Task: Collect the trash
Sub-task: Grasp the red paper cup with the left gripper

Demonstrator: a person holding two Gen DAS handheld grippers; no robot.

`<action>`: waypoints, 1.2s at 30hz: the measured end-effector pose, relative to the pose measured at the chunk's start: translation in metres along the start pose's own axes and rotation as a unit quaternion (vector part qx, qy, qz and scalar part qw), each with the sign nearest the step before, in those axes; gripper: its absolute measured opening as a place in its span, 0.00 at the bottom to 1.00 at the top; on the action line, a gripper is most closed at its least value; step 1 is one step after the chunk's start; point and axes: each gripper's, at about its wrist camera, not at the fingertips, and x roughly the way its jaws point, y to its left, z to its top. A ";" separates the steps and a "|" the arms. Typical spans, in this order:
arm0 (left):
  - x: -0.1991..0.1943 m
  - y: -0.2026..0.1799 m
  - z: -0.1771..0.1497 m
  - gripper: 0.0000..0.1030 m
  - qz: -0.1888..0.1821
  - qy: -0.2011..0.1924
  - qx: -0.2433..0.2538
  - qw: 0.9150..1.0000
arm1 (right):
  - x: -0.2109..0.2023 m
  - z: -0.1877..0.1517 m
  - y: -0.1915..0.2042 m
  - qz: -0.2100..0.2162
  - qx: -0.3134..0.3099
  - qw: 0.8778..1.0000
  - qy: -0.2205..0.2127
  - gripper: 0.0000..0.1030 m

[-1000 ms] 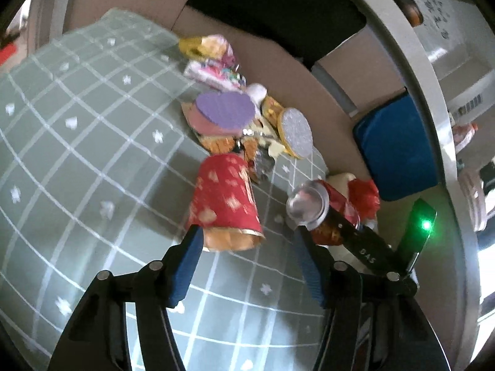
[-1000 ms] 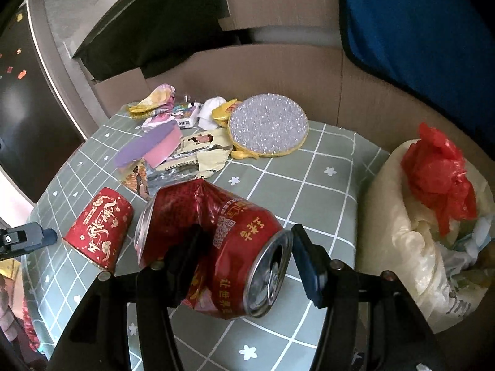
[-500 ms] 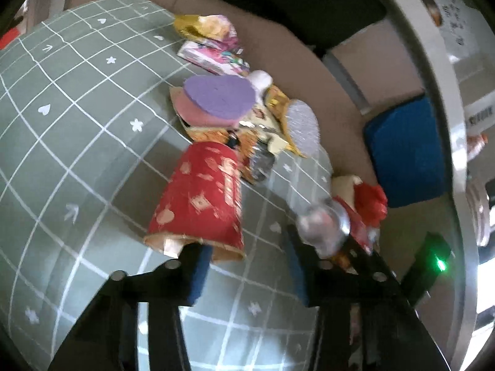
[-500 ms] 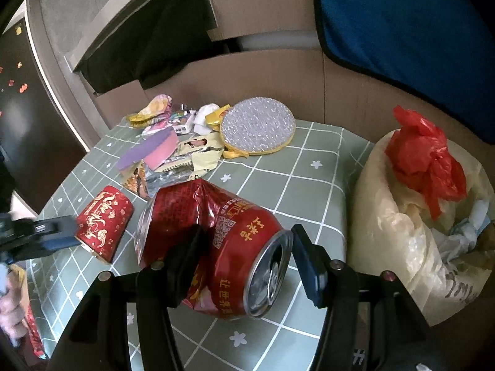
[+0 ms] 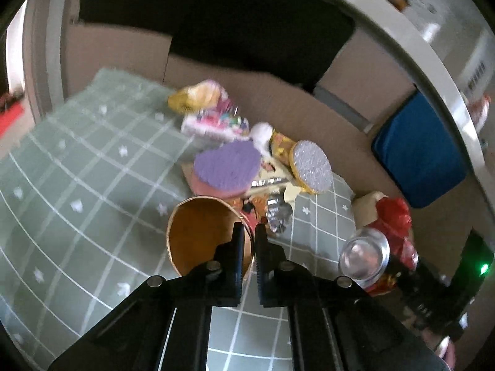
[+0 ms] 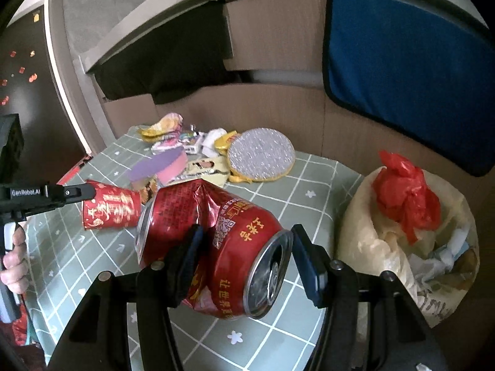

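Currently, note left gripper (image 5: 246, 231) pinched almost flat on the rim wall of the red paper cup (image 5: 201, 235): one finger inside the mouth, one outside, jaws just closed down with the cup wall between them. Locate cup on its side at the left of the green checked tablecloth (image 6: 309, 182), mouth toward the left wrist camera; cannot tell whether clear of the cloth.

Confirm right gripper (image 6: 246, 232) clamped across the crushed red drink can (image 6: 247, 253), jaws fairly wide around the dented body. Locate can above the cloth, near the open cream trash bag (image 6: 365, 235) at the right table edge, red plastic bag (image 6: 405, 198) on top of the contents.

Expect these faults:
- Cup slip or tear. Cause: thin paper wall gripped at one edge only; a fast swing likely to pivot it out.
- Can rotation or drop. Cause: pads seated on a creased, uneven surface, open end hanging forward.
- Gripper collision. Cause: both loads bound for one bag mouth.
- Bag spill. Cause: soft, already full bag pushed at the table edge.

Leave wrapper pile (image 6: 201, 142) and glitter disc (image 6: 261, 154) for later passes.
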 end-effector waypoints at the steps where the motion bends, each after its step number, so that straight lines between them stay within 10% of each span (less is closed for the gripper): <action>1: -0.004 -0.005 -0.002 0.06 0.006 -0.013 0.016 1.000 | -0.001 0.001 0.000 0.004 0.002 1.000 0.000 0.53; 19: -0.035 -0.017 -0.016 0.05 0.036 -0.079 0.036 0.996 | -0.003 0.011 -0.005 0.012 -0.014 1.000 0.010 0.53; 23: -0.034 -0.001 -0.017 0.34 0.049 -0.090 0.027 0.994 | 0.007 0.002 -0.014 0.016 0.014 0.999 0.028 0.53; 36: -0.032 0.040 -0.008 0.39 -0.046 -0.023 -0.048 0.998 | 0.018 0.001 -0.011 0.002 0.019 0.999 0.043 0.53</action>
